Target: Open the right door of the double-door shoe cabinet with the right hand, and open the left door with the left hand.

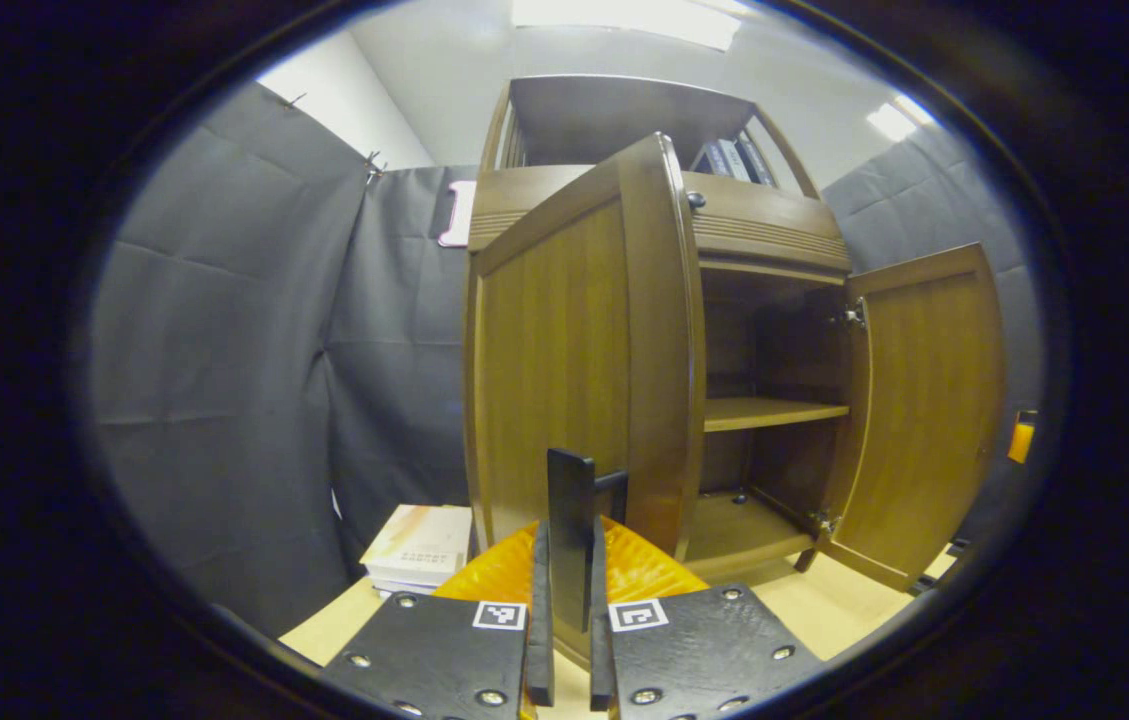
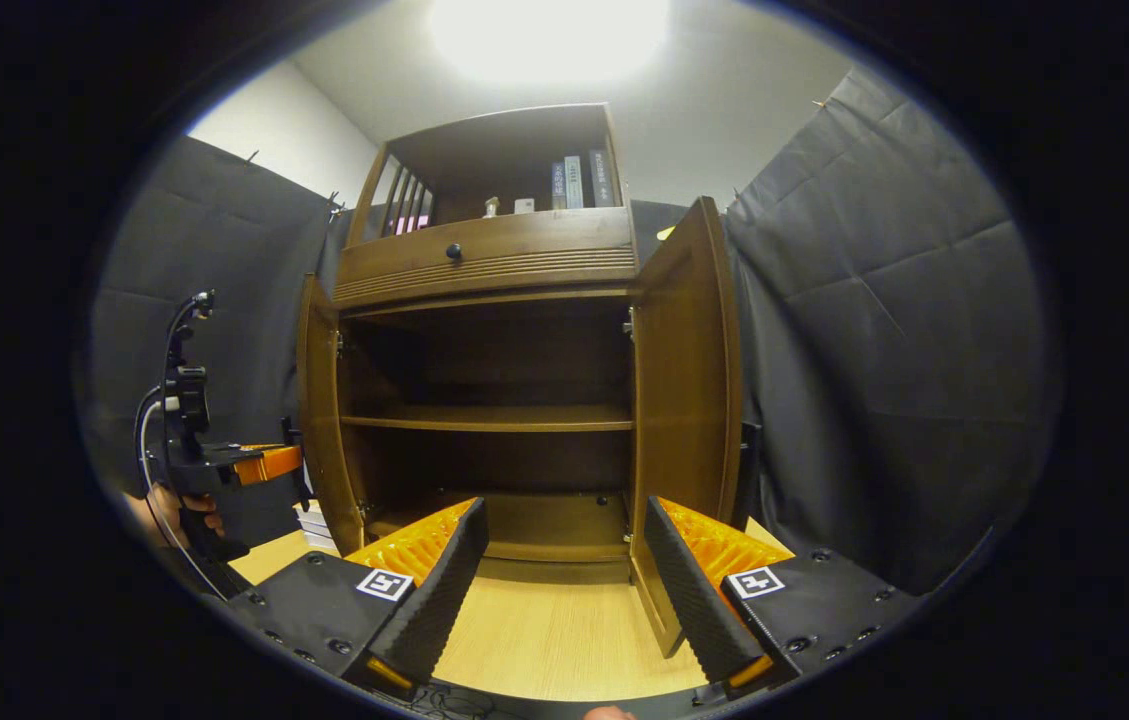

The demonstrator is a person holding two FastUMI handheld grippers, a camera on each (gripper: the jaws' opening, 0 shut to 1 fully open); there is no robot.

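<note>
The brown wooden shoe cabinet [image 2: 489, 250] stands with both doors swung open. In the left gripper view the left door [image 1: 564, 360] is edge-on close in front of me, and its dark handle [image 1: 572, 500] sits between the fingers of my left gripper [image 1: 569, 575], which is shut on it. The right door [image 1: 924, 410] hangs open further off. In the right gripper view my right gripper [image 2: 564, 590] is open and holds nothing, in front of the cabinet's lower compartment, just left of the right door [image 2: 689, 400]. The left gripper [image 2: 234, 465] and a hand [image 2: 164, 510] are at the left door [image 2: 319, 420].
Inside the cabinet are one bare shelf [image 2: 494, 418] and a bare bottom board. A drawer with a knob [image 2: 454, 252] lies above the doors, with books [image 2: 579, 182] on the top shelf. A stack of books [image 1: 419, 550] lies left of the cabinet on the light wooden tabletop [image 2: 544, 630].
</note>
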